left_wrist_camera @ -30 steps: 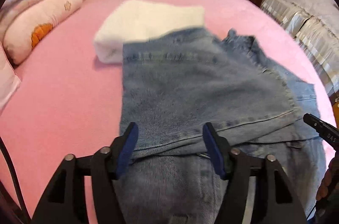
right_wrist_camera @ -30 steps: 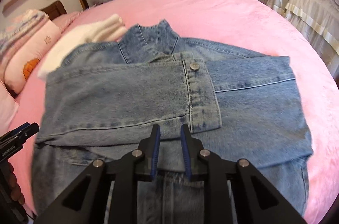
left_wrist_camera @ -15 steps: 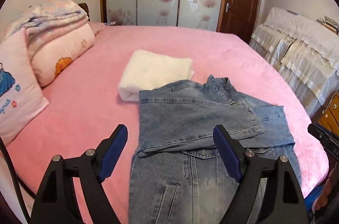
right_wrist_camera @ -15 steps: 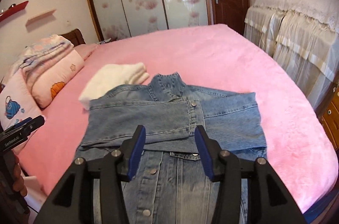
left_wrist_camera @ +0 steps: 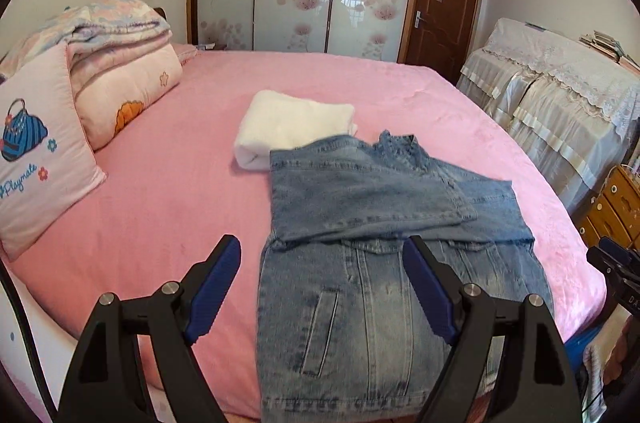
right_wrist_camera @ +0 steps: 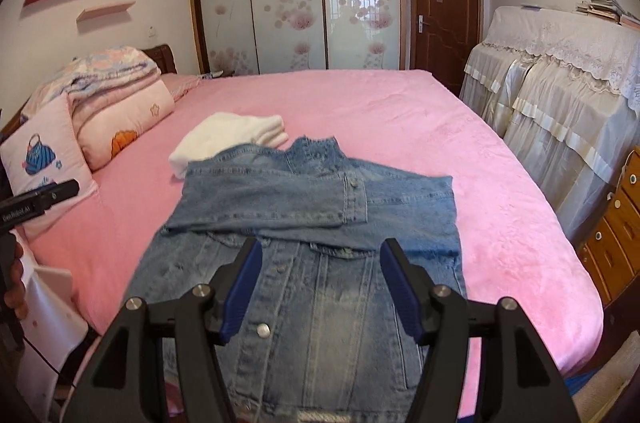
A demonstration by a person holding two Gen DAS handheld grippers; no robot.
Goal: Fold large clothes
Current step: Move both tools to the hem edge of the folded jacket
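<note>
Denim jacket (right_wrist_camera: 316,287): flat on the pink bed (right_wrist_camera: 460,159), hem near, collar far; long way runs near to far.
Sleeves: folded across the chest.
Left gripper (left_wrist_camera: 322,287): wide open, holding nothing.
Right gripper (right_wrist_camera: 320,283): jaws just opened, holding nothing.
White towel (left_wrist_camera: 292,127): folded, touching the far left shoulder.

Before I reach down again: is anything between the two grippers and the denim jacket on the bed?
Nothing visible. The left gripper and right gripper, both open, hang over the denim jacket; the folded white towel lies beyond its collar.
</note>
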